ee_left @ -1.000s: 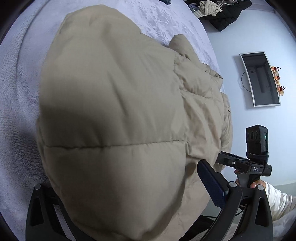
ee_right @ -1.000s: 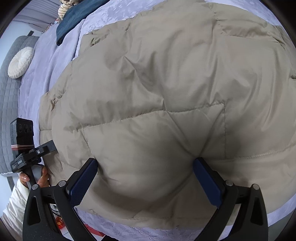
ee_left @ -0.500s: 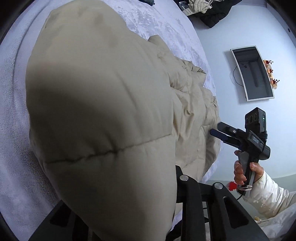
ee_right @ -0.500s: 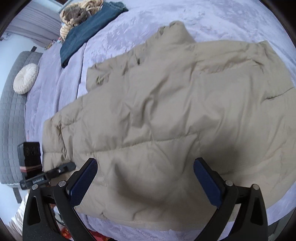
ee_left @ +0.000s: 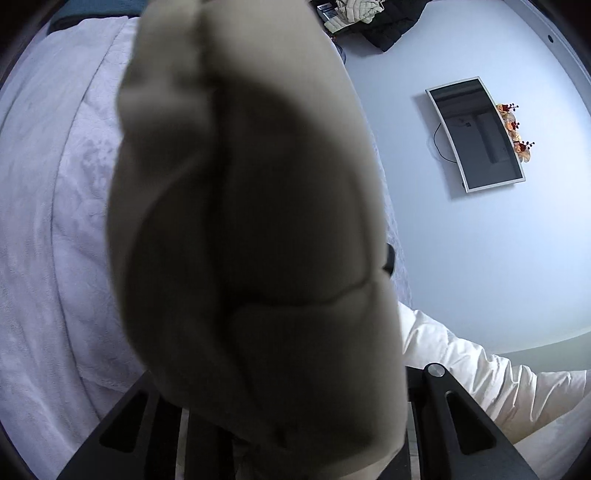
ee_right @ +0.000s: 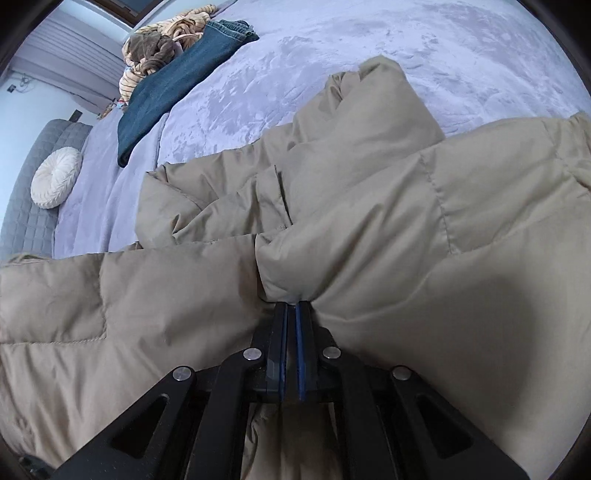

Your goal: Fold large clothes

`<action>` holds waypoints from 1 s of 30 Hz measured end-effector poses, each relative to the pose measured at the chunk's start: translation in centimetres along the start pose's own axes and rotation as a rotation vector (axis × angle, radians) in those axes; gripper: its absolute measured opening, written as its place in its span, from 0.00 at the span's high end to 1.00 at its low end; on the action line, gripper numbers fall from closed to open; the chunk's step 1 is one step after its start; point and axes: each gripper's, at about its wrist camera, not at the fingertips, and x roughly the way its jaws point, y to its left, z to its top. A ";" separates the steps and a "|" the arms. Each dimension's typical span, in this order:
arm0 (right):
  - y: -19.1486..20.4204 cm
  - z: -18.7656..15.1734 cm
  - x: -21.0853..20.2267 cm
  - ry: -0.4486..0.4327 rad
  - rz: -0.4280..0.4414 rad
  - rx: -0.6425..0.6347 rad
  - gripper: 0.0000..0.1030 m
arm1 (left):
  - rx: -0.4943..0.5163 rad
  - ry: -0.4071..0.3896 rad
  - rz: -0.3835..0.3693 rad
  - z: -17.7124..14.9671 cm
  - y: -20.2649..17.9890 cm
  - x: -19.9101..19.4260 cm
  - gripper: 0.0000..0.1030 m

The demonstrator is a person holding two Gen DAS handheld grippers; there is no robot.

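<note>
A beige quilted puffer jacket (ee_right: 369,206) lies spread on the lavender bed (ee_right: 332,55). My right gripper (ee_right: 291,310) is shut on a pinch of its near edge, blue pads together with fabric bunched at the tips. In the left wrist view a thick fold of the same jacket (ee_left: 251,240) hangs right in front of the camera and hides the fingertips of my left gripper (ee_left: 291,435); the jaw arms stand close together around the cloth.
Folded blue jeans (ee_right: 181,77) and a striped bundle (ee_right: 162,48) lie at the bed's far side, with a round white cushion (ee_right: 55,177) by the grey headboard. A wall mirror (ee_left: 476,133) and dark clothes (ee_left: 384,22) show beyond the bed. The person's white sleeve (ee_left: 480,369) is at right.
Both grippers have closed on the jacket's edge; they were open a second ago. The left one has lifted its fold up in front of the camera.
</note>
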 end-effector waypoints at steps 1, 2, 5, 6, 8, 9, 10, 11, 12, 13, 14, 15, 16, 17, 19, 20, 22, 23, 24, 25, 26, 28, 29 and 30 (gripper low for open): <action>-0.6 0.3 0.5 0.011 0.023 0.015 1.00 | -0.001 0.003 0.006 0.2 -1.0 0.6 0.71; -1.1 0.5 0.8 0.018 0.042 0.030 1.00 | 0.001 0.007 0.016 0.4 -2.1 1.3 0.71; -2.5 0.8 1.5 0.041 0.107 0.067 1.00 | 0.028 0.023 0.069 1.2 -5.8 3.6 0.71; -2.8 0.9 1.6 0.051 0.132 0.076 1.00 | 0.037 0.032 0.074 1.3 -6.8 4.2 0.70; -3.4 1.1 1.1 0.080 0.178 0.094 1.00 | 0.068 0.057 0.086 1.7 -9.0 5.7 0.70; -3.8 1.2 0.4 0.086 0.190 0.097 1.00 | 0.085 0.073 0.088 1.9 -10.0 6.4 0.70; -4.2 1.2 -0.5 0.080 0.196 0.096 1.00 | 0.098 0.089 0.085 2.2 -10.9 7.2 0.66; -5.0 1.2 -1.8 0.067 0.204 0.098 1.00 | 0.103 0.102 0.078 2.7 -11.5 8.1 0.64; -5.8 1.0 -3.1 0.054 0.212 0.104 1.00 | 0.104 0.117 0.072 3.1 -12.4 8.9 0.61; -7.0 0.6 -4.6 0.035 0.221 0.117 0.99 | 0.108 0.132 0.059 3.5 -13.1 9.7 0.55; -8.0 0.3 -5.8 0.018 0.229 0.132 0.97 | 0.114 0.149 0.033 3.9 -13.8 10.7 0.53; -9.2 -0.3 -7.2 -0.002 0.234 0.151 0.97 | 0.115 0.162 0.012 4.0 -14.3 11.4 0.52; -10.6 -1.1 -8.6 -0.020 0.238 0.174 0.97 | 0.121 0.183 -0.014 4.3 -14.8 12.6 0.52; -11.8 -1.8 -9.6 -0.033 0.238 0.195 0.97 | 0.126 0.200 -0.037 4.5 -15.1 13.7 0.50; -14.4 -3.5 -11.6 -0.061 0.235 0.248 0.97 | 0.131 0.221 -0.086 4.9 -15.5 16.1 0.33; -15.4 -4.3 -12.3 -0.072 0.237 0.273 0.97 | 0.133 0.225 -0.103 5.0 -15.6 17.2 0.32; -17.4 -6.1 -13.6 -0.091 0.233 0.324 0.97 | 0.129 0.242 -0.100 5.2 -15.5 19.6 0.32; -18.1 -6.9 -14.1 -0.095 0.229 0.343 0.97 | 0.126 0.248 -0.080 5.3 -15.5 20.9 0.32; -18.7 -7.8 -14.6 -0.098 0.224 0.362 0.97 | 0.125 0.248 -0.056 5.3 -15.6 22.1 0.32; -19.2 -8.6 -15.1 -0.103 0.219 0.376 0.97 | 0.132 0.246 -0.034 3.9 -16.7 23.8 0.33; -19.5 -9.4 -15.8 -0.109 0.213 0.386 0.96 | 0.143 0.241 -0.010 3.9 -16.4 24.1 0.33; -19.6 -11.1 -17.3 -0.121 0.199 0.389 0.91 | 0.172 0.234 0.033 3.1 -16.9 25.3 0.32; -19.5 -11.8 -18.1 -0.129 0.192 0.384 0.75 | 0.194 0.228 0.054 2.9 -17.4 25.5 0.32; -19.3 -12.6 -19.1 -0.144 0.193 0.378 0.47 | 0.211 0.224 0.071 2.4 -17.5 25.6 0.32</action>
